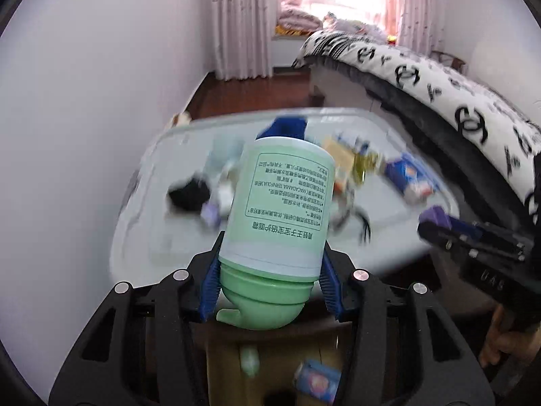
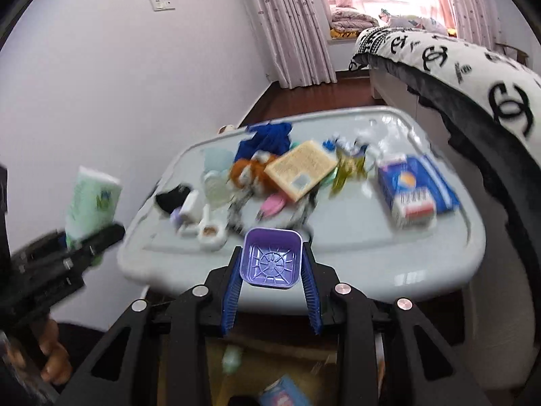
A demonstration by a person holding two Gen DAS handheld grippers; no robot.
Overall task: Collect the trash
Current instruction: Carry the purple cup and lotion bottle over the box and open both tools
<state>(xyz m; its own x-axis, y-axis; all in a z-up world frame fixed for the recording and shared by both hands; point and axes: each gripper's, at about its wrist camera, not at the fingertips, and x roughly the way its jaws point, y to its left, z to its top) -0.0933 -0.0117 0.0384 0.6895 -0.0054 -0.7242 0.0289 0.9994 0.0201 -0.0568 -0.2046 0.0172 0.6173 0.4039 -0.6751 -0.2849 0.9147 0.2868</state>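
My left gripper point(image 1: 274, 242) is shut on a pale green bottle point(image 1: 282, 203), held by the neck with its green cap toward the camera. In the right wrist view the same bottle point(image 2: 91, 199) stands up from that gripper point(image 2: 67, 253) at the far left, held by a hand. Shut in my right gripper point(image 2: 271, 250) is a small purple plastic tray point(image 2: 272, 264); the left wrist view shows it point(image 1: 436, 215) at the right edge. Both grippers hover in front of the littered grey table point(image 2: 372, 253). Under them sits an open cardboard box point(image 2: 189, 365) containing a blue packet point(image 2: 284, 392).
On the table lie a blue tissue pack point(image 2: 416, 186), a yellow book point(image 2: 301, 169), a blue cloth point(image 2: 267, 138), an orange plush point(image 2: 250, 169), a pink item point(image 2: 272, 204) and a black item point(image 2: 172, 198). A bed point(image 2: 473, 67) borders the table's right side; a wall lies left.
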